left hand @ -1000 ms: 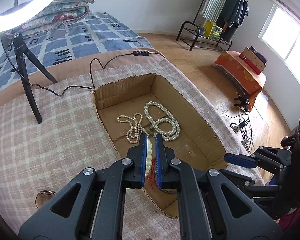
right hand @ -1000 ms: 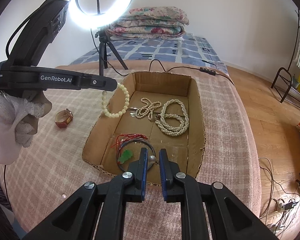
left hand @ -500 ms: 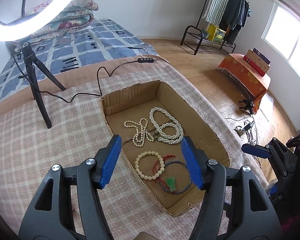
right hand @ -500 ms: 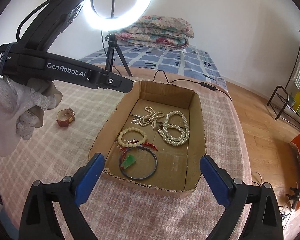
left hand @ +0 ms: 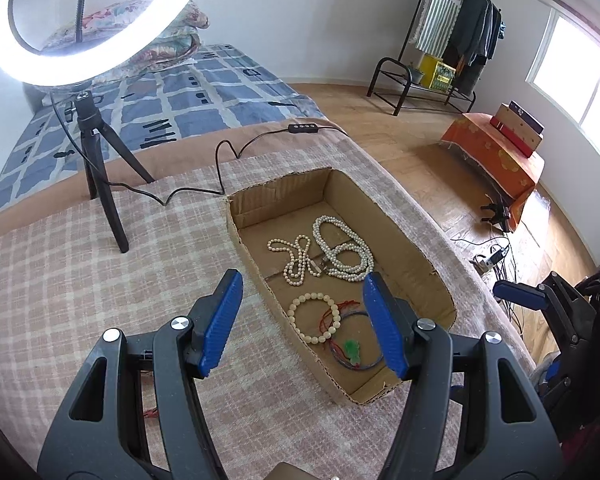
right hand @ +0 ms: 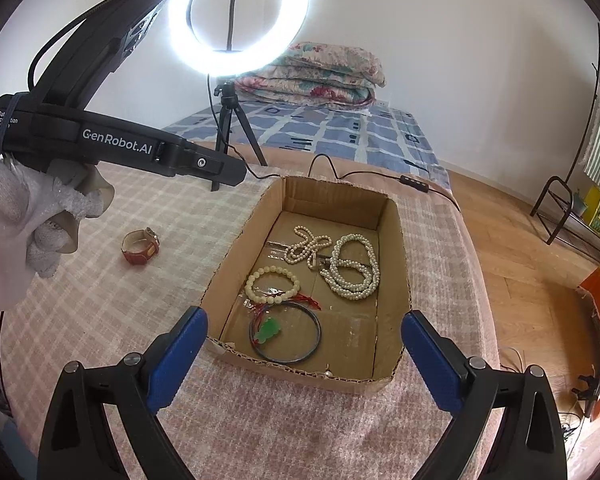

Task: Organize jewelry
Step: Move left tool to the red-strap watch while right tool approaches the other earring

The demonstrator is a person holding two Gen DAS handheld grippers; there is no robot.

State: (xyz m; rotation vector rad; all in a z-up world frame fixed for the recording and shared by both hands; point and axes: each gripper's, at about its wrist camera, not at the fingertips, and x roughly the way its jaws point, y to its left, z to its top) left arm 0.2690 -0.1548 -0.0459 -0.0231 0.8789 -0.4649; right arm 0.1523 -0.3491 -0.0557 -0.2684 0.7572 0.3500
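Flanking the cardboard box (right hand: 394, 240), both grippers' fingers (right hand: 178, 356) gape empty; a watch (right hand: 141, 246) lies beside it.

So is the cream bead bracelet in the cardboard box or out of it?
In. The cream bead bracelet lies flat on the cardboard box floor, near the dark bangle.

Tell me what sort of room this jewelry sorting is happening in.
Most likely a bedroom in a home. A bed with a blue patterned cover carries folded quilts, and a clothes rack hung with garments stands on the wood floor. A ring light suggests it is set up for filming.
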